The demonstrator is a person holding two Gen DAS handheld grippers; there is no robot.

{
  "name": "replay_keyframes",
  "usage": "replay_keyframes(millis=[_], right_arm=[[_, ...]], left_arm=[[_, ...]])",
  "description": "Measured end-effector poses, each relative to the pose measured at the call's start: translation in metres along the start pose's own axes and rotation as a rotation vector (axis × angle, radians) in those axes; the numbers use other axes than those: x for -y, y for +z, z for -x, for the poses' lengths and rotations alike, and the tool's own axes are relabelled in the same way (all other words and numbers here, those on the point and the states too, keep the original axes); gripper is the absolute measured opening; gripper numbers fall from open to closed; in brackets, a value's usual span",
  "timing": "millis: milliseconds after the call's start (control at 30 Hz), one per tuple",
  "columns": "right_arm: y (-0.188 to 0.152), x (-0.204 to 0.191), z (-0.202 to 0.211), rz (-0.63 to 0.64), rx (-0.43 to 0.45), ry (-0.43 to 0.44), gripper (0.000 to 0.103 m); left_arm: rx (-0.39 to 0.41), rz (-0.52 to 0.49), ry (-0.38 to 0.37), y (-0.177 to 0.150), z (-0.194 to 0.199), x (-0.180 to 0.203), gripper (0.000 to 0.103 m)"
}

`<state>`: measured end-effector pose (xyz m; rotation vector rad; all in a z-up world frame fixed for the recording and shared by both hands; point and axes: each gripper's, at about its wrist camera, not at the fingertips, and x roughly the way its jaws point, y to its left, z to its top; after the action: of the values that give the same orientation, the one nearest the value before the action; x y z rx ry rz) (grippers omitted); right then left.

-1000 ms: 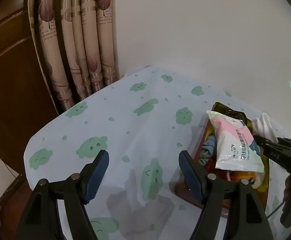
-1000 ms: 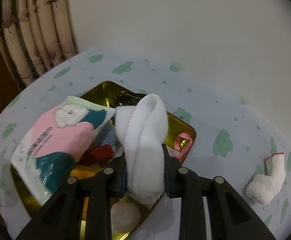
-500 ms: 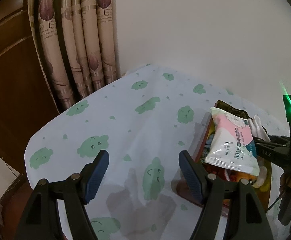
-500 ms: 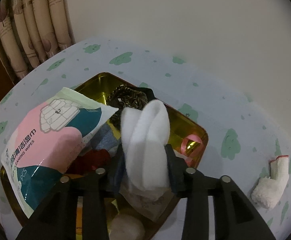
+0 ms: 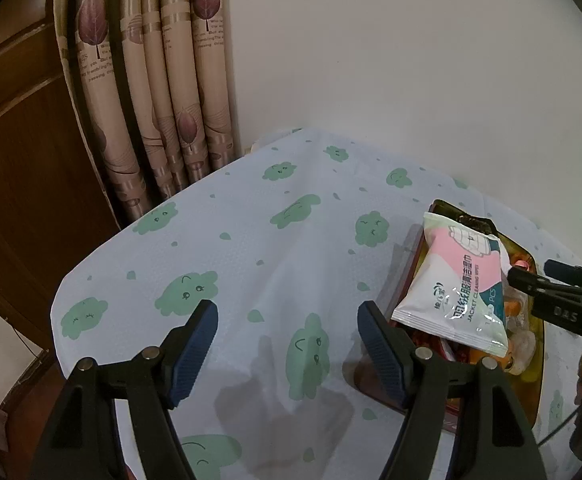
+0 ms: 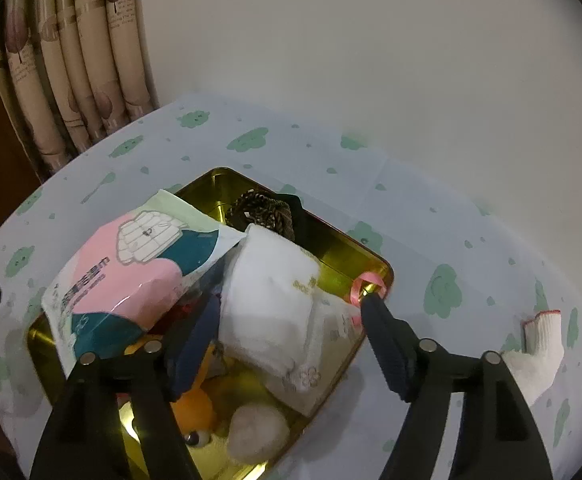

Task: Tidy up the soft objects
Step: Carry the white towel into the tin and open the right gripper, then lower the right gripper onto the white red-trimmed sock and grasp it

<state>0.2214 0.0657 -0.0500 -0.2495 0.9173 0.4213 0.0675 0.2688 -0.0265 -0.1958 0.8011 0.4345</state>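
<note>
At the far left the patterned curtain (image 5: 159, 92) hangs behind the surface (image 5: 251, 248), which is draped in a pale cloth printed with green clouds; the left gripper (image 5: 287, 340) hovers above this cloth with its jaws spread wide and nothing between them. Right of it stands the gold tin (image 6: 339, 246), where a pink and teal wipes packet (image 6: 131, 272) lies slanted over the tin's left rim. Beside the packet, the folded white towel (image 6: 271, 296) lies inside the tin on top of other soft things, including an orange plush toy (image 6: 199, 408) and a white fluffy ball (image 6: 257, 432). The right gripper (image 6: 291, 336) is over the tin, jaws wide on either side of the towel, gripping nothing. Farthest right, a white glove (image 6: 539, 344) with a red-edged cuff lies on the cloth, apart from the tin
</note>
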Motion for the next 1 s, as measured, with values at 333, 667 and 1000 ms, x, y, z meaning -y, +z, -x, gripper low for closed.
replay_keyframes(millis=[333,667,1000], right_arm=[[-0.015,0.009,0.035,-0.017,0.044,0.043,0.075],[-0.036,0.083,0.068,-0.1,0.082,-0.064,0.077],[-0.052,0.228,0.045,-0.325,-0.024,-0.233,0.077]], left_arm=[[0.003,-0.012,0.013,0.001,0.0,0.002,0.074],[0.0,-0.022,0.026,0.0,0.001,0.003,0.074],[0.002,-0.053,0.047,0.0,-0.002,0.009,0.074]])
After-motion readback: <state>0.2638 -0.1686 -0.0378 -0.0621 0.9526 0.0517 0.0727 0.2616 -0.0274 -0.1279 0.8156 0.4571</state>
